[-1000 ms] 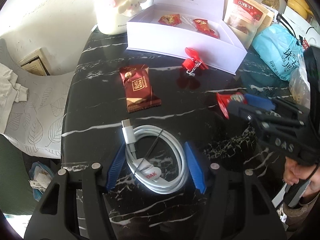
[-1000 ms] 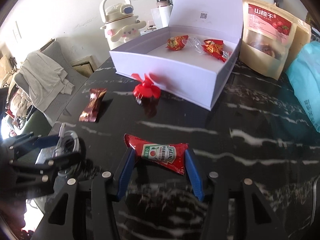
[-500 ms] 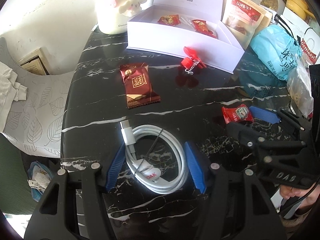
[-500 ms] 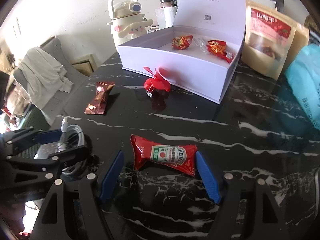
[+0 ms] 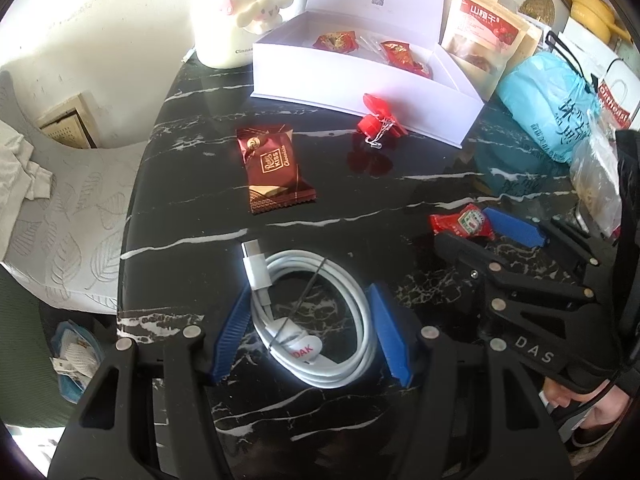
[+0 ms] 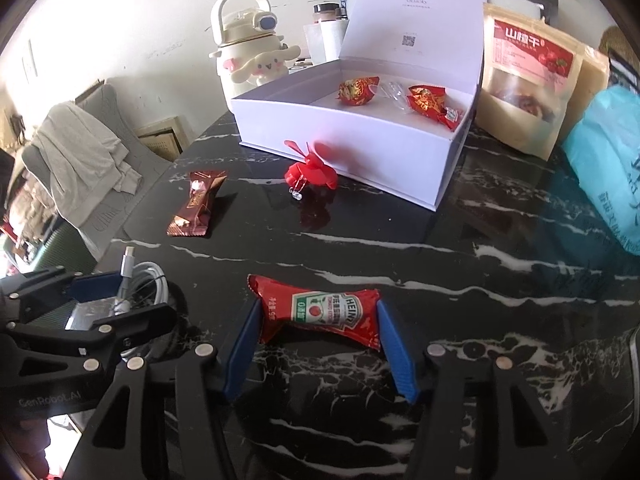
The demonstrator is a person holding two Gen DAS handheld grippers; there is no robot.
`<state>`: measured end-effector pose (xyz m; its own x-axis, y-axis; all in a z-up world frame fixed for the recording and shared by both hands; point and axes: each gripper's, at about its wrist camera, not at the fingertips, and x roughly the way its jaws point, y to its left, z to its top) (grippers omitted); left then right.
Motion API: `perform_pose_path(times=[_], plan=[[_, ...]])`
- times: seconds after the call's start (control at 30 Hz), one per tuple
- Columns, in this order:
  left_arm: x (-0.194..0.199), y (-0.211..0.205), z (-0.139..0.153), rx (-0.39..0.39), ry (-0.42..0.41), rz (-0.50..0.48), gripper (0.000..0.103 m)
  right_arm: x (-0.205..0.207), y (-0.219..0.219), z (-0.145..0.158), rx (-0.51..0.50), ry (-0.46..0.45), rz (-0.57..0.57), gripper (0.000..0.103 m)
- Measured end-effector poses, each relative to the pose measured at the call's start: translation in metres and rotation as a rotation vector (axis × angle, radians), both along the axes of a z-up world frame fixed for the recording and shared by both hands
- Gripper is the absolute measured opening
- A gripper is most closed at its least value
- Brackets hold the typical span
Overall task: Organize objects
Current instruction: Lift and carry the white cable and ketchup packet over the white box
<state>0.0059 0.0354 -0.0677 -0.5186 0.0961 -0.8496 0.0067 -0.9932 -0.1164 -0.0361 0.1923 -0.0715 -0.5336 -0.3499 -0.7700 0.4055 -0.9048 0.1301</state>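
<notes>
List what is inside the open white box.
The white box holds two red-wrapped candies, one left and one right, with a clear wrapper between them. Its front wall hides the nearest part of the floor.

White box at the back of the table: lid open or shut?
Open. The white box's lid stands upright behind it, and wrapped candies show inside.
</notes>
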Motion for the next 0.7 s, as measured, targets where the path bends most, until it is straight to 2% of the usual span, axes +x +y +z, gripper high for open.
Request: perform_pose_path(times=[0.1,0.27,0.7], plan=[[0.000,-0.001,0.001,0.019,-0.001,0.005,0.058,0.002,0.003,0.002,-0.017,-0.004,-0.001,0.059],[0.001,0.000,0.010,0.003,0.023,0.003,0.058,0.007,0.005,0.013,-0.026,0.016,0.009,0.059],[-0.009,0.014,0.048,-0.046,0.097,-0.047,0.058,0.017,0.022,0.063,-0.038,0.095,0.021,0.059]])
